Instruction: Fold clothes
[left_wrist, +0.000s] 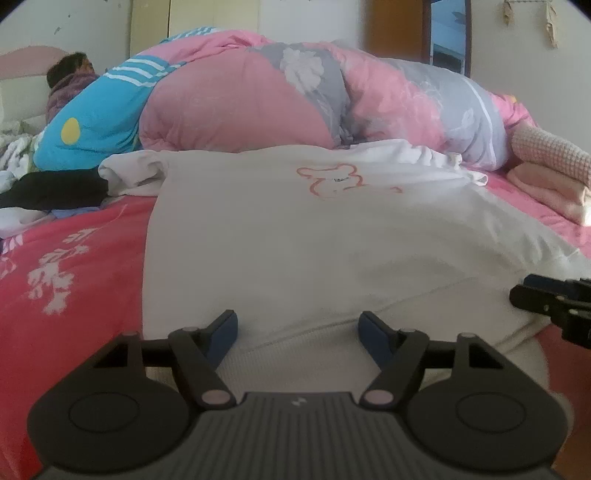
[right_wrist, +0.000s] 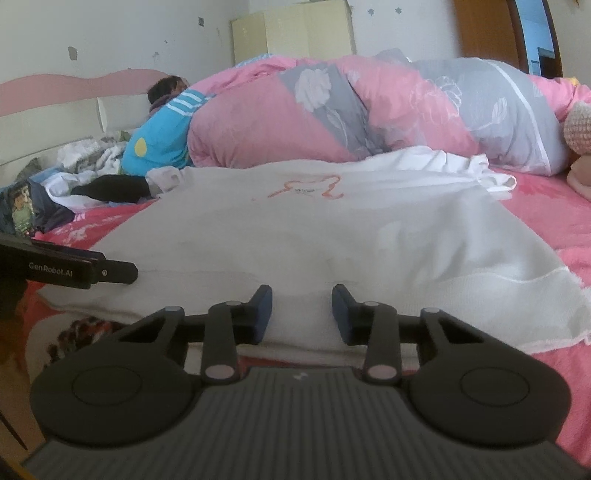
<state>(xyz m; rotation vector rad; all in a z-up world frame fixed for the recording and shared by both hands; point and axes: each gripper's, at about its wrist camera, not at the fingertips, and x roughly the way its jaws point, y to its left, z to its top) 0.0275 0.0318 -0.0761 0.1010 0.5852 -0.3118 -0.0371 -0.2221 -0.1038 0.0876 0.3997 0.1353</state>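
A white shirt (left_wrist: 303, 236) with a pink outline print lies spread flat on the pink floral bedsheet (left_wrist: 74, 280); it also shows in the right wrist view (right_wrist: 332, 221). My left gripper (left_wrist: 298, 328) is open, its blue pads over the shirt's ribbed near hem. My right gripper (right_wrist: 302, 308) is open at the same hem, further right. Each gripper shows in the other's view: the right one (left_wrist: 517, 293) at the right edge, the left one (right_wrist: 129, 273) at the left edge.
A bulky pink, grey and blue duvet (left_wrist: 295, 99) lies across the far side of the bed. A person's head (left_wrist: 70, 70) shows at the headboard. Dark and white clothes (left_wrist: 48, 192) are heaped at the left. Folded pink items (left_wrist: 546, 177) sit at the right.
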